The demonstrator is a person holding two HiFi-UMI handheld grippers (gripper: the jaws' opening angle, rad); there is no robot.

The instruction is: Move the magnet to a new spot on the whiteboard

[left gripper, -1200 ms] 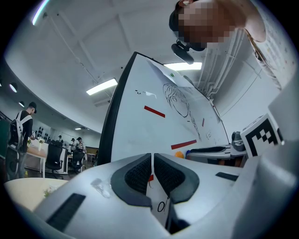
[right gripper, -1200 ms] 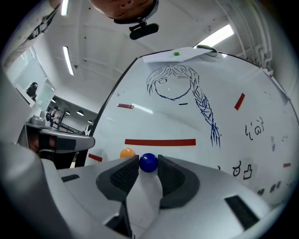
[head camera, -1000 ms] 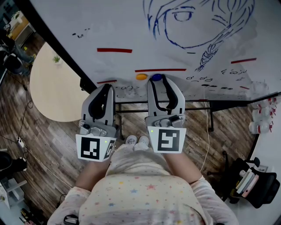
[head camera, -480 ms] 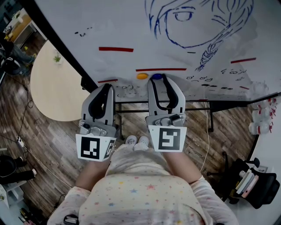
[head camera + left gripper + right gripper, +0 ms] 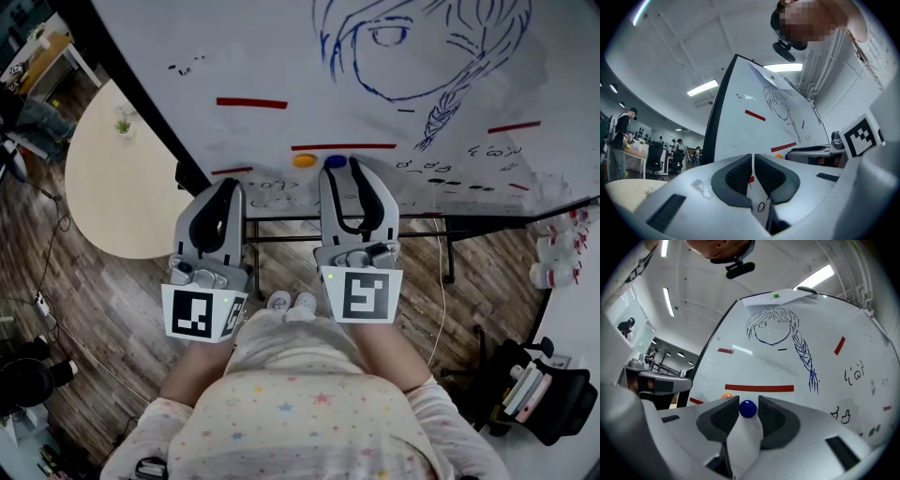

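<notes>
A blue round magnet [image 5: 747, 408] sits on the whiteboard [image 5: 281, 56] just under a red line, and in the head view the same blue magnet [image 5: 335, 161] shows beside an orange magnet [image 5: 303, 160]. My right gripper [image 5: 746, 414] has its two pads closed in on the blue magnet's sides, right at their tips against the board. My left gripper [image 5: 753, 174] is shut with nothing in it and points at the board's lower left part. In the head view the left gripper [image 5: 225, 187] stays short of the board.
A blue drawing of a face with a braid [image 5: 422, 56] and several red strips [image 5: 251, 103] cover the board. A round beige table [image 5: 112, 187] stands at the left. The board's stand [image 5: 450, 225] and the wooden floor lie below.
The right gripper has crept slightly right and toward the board. The blue magnet stays by the orange one. The left gripper has not moved.
</notes>
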